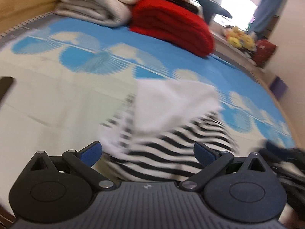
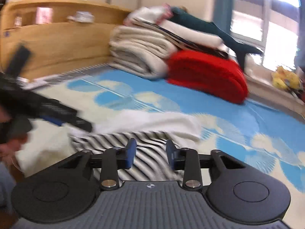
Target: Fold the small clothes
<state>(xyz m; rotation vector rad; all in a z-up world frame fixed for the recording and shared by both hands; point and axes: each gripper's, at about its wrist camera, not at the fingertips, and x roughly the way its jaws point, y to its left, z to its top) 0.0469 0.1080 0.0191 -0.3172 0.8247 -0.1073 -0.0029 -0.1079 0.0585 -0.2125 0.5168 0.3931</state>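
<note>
The striped shirt lies on the bed, white part flipped over the stripes, low and flat so a fold can be laid on it. The left gripper hangs over its near edge with jaws wide and nothing between them, likely ready for a new hold. The right gripper has its jaws partly apart above the stripes, pads clear of the cloth, so it holds nothing; blankets sit stacked well apart at the headboard, leaving room to work.
</note>
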